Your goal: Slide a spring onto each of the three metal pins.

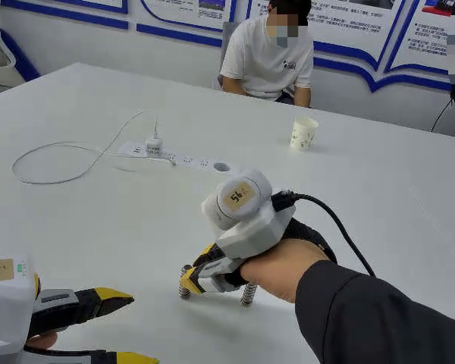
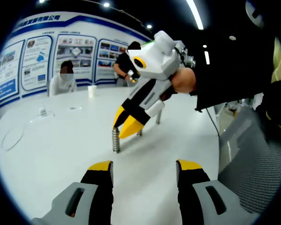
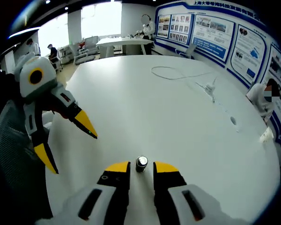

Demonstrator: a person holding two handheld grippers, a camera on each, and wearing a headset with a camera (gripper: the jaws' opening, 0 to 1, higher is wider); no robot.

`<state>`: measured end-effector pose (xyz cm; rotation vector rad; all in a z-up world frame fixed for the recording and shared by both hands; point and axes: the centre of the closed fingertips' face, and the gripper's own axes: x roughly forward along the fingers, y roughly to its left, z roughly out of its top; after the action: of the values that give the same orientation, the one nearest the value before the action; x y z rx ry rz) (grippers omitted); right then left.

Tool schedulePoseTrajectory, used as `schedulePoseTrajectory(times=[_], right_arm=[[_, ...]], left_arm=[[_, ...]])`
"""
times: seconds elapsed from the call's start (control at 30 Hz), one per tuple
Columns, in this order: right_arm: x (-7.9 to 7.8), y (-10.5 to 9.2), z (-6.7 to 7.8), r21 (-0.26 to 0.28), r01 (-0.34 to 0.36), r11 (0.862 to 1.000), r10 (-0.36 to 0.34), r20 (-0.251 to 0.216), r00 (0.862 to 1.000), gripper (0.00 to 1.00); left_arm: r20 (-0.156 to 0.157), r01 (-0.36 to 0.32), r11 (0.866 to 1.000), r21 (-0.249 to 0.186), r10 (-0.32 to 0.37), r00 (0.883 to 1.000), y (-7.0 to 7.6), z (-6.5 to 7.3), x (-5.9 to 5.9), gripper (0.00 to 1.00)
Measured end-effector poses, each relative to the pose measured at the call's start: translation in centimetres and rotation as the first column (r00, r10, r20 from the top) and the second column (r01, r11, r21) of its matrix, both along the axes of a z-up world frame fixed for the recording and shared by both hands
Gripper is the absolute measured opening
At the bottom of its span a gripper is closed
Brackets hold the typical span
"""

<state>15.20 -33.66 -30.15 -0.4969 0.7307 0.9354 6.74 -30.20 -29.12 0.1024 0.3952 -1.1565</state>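
Head view: broad white counter [image 1: 98, 227]. A person [image 1: 269, 57] sits at 12 o'clock on the far edge. Right gripper [image 1: 188, 283] mid-frame, tips down. Left gripper [image 1: 142, 328] at its 8 o'clock, jaws spread wide, empty. Power strip [image 1: 167, 155] with looped cable [image 1: 53, 163] at 11 o'clock. Paper cup [image 1: 303, 133] at 1 o'clock, contents unseen. Coiled steel spring [image 1: 185, 293] stands upright on the counter between the right gripper's narrowly parted tips. Second spring [image 1: 248, 293] near it, at 3 o'clock.
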Motion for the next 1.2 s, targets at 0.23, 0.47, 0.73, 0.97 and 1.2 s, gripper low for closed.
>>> schedulePoseTrajectory(times=[0.23,0.47,0.73,0.97,1.2], right_arm=[[-0.5,-0.4,0.8,0.014,0.005,1.0,-0.006,0.017,1.0,0.22],[-1.2,-0.8,1.7,0.041,0.014,0.999,-0.016,0.039,0.999,0.22],[-2.1,-1.5,2.2,0.071,0.031,0.997,-0.034,0.049,0.998,0.23],[-2.9,-1.9,3.0,0.114,0.034,0.993,-0.041,0.057,0.998,0.24],[-4.0,-2.6,3.6,0.151,0.043,0.988,-0.053,0.065,0.996,0.24]], left_arm=[[0.005,0.001,1.0,-0.004,-0.001,1.0,-0.1,0.3,0.1,0.56],[0.011,0.003,1.0,-0.006,-0.003,1.0,-0.3,0.6,0.2,0.57],[0.015,0.008,1.0,-0.006,-0.008,1.0,-0.6,0.8,0.2,0.59],[0.019,0.004,1.0,-0.015,-0.004,1.0,-0.8,1.1,0.3,0.6],[0.02,0.005,1.0,-0.016,-0.004,1.0,-0.9,1.1,0.4,0.61]])
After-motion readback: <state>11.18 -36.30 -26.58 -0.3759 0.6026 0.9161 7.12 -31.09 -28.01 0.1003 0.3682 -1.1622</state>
